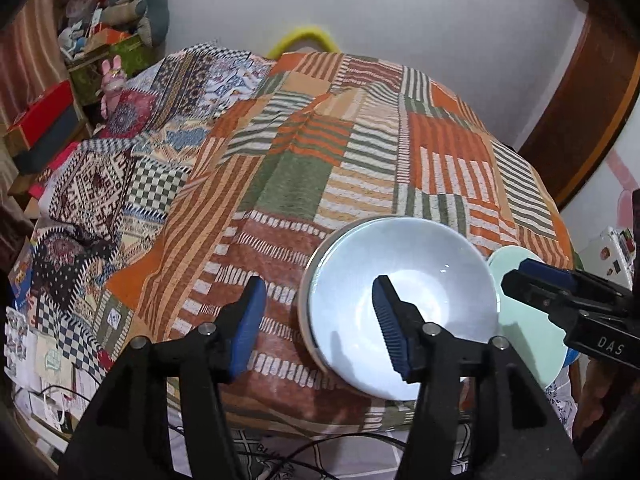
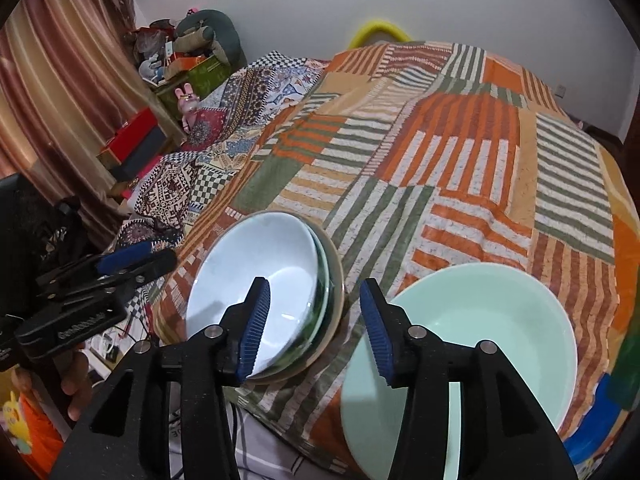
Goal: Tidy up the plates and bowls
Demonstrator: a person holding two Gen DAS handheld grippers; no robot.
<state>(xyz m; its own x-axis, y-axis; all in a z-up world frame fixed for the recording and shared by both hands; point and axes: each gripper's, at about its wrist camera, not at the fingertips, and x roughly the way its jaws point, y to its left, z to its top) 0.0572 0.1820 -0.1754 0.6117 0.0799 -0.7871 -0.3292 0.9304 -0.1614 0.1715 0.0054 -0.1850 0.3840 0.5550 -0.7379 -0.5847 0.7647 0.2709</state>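
A white bowl [image 1: 404,304] sits nested in a stack of dishes on the patchwork bedspread near its front edge; it also shows in the right wrist view [image 2: 256,276]. A mint-green bowl [image 2: 480,344] lies to its right, partly seen in the left wrist view [image 1: 516,312]. My left gripper [image 1: 320,320] is open and empty, its right finger over the white bowl. My right gripper [image 2: 316,328] is open and empty, above the gap between the two bowls. Each gripper shows in the other's view: the right one [image 1: 536,280], the left one [image 2: 132,260].
The bedspread [image 1: 320,152] covers a bed against a white wall. Boxes, a pink rabbit toy [image 1: 112,80] and clutter stand at the left by a striped curtain. Cables and papers lie on the floor below the bed's front edge.
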